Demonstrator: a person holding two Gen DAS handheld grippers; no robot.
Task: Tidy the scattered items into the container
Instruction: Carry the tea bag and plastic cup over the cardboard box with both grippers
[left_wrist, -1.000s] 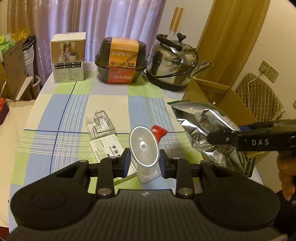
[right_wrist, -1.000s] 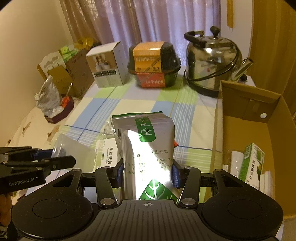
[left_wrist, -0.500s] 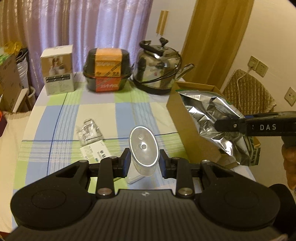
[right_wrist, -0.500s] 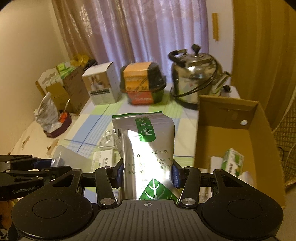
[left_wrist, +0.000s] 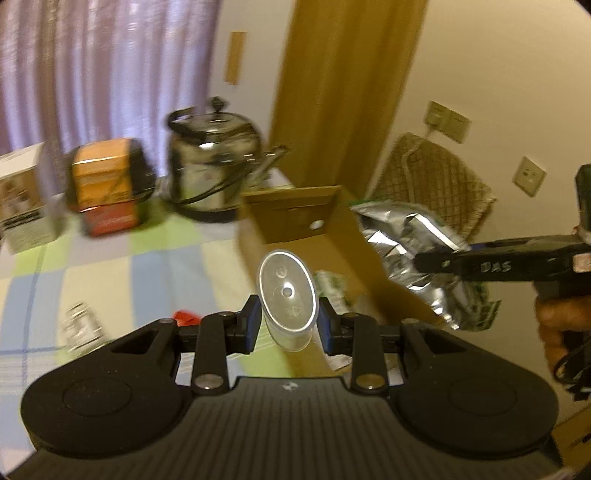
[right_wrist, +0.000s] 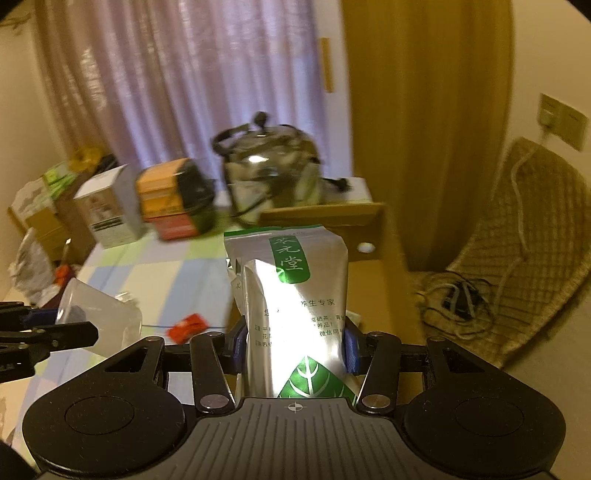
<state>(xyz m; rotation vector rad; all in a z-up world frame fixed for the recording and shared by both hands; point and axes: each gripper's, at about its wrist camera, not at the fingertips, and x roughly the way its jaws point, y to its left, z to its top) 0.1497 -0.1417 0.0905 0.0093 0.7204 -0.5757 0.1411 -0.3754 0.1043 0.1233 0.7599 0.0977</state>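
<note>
Carrying step, judging by both loads hanging clear of the worktop (left_wrist: 155, 251) and heading for the cardboard box (left_wrist: 295, 210) at its right edge. Holding a clear plastic cup (left_wrist: 288, 299) in the left gripper (left_wrist: 288, 326), jaws closed partway onto its sides, base facing the left camera, cup hovering just at the near left wall of the box. Holding a silver pouch (right_wrist: 295, 306) with a green label in the right gripper (right_wrist: 293, 349), jaws pressing in on its lower sides, pouch upright and sitting over the open box as seen from the left wrist. Blurring in both views, so fine detail staying uncertain.

Next move, probably: lowering the pouch into the box and parting the jaws only once it is below the rim; then swinging the cup over the wall and releasing it the same way. Keeping the two grippers apart looking worthwhile, given how near each other they are.

Counting: one cup, one pouch, one box. Still lying on the worktop: one small red packet (right_wrist: 186, 326) and one clear plastic piece (left_wrist: 79, 328), too blurred to name. Showing inside the box: one green-and-white carton (left_wrist: 330, 288), partly hidden. Standing at the far side: one steel kettle (left_wrist: 214, 177), one black-and-orange food tub (left_wrist: 107, 184), one white carton (left_wrist: 22, 203).
</note>
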